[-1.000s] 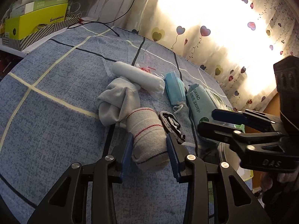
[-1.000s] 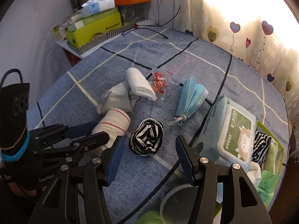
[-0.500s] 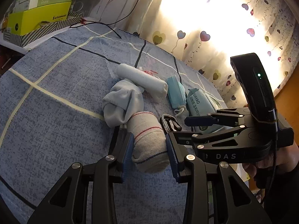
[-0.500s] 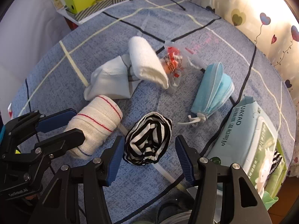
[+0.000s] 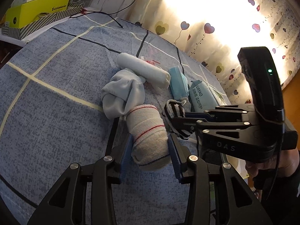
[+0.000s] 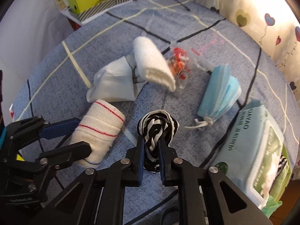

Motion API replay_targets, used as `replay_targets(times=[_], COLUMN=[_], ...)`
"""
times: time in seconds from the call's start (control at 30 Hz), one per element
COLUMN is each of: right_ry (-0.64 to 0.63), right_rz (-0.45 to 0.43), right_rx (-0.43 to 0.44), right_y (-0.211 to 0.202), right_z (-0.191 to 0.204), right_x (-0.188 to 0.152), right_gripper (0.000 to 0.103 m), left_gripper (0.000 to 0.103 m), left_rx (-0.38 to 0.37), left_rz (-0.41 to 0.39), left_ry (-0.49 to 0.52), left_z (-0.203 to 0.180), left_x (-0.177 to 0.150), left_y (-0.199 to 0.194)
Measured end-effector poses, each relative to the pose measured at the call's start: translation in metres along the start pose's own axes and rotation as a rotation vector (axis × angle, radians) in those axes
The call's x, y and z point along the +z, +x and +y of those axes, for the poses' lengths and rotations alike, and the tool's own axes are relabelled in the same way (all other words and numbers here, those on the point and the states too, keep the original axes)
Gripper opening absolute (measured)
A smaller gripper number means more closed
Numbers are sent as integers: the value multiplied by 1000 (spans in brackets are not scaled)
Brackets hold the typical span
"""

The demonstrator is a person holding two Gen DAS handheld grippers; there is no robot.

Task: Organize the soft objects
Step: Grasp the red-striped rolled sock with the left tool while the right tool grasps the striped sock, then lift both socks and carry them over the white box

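Honestly, risked losing the striped sock roll (image 6: 158, 123), right gripper (image 6: 151, 146) closing off-centre on it, left gripper (image 5: 150, 148) opening around bandage roll (image 5: 149, 131).

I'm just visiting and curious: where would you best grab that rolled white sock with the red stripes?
Grip the rolled sock with red stripes across its middle, coming down over its near end. It lies flat as a firm cylinder, so its two long sides suit opposing fingers. The left hand-held gripper already straddles it, its jaws opening.

Home bedroom: checked bedsheet (image 5: 56, 112), heart-print curtain (image 5: 206, 28).
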State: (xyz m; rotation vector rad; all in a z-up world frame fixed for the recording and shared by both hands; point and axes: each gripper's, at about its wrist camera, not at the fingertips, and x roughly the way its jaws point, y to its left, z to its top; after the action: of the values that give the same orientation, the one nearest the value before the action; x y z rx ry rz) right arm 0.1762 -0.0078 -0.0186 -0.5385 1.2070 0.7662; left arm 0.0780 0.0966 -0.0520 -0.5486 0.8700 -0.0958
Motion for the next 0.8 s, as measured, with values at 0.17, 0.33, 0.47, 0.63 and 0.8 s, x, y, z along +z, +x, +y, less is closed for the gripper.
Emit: replay_targets(times=[0.17, 0.33, 0.47, 0.63, 0.8], right_ry=[31, 73, 106, 133, 171], right_rz=[-94, -176, -248, -313, -355], right_rx=[-11, -3, -3, -12, -11], right_y=[-34, -64, -89, -107, -122], right_z=[-1, -2, -3, -3, -5], right_x=[-11, -34, -53, -72, -95], right_gripper=[13, 13, 13, 13, 13], left_gripper=[47, 49, 49, 47, 47], left_rx=[13, 39, 61, 75, 57], left_rz=[30, 38, 17, -14, -68], left_ry=[-11, 2, 18, 35, 80], left_z=[-4, -11, -17, -22, -38], left_x=[2, 4, 3, -1, -6], left_y=[10, 18, 18, 10, -16])
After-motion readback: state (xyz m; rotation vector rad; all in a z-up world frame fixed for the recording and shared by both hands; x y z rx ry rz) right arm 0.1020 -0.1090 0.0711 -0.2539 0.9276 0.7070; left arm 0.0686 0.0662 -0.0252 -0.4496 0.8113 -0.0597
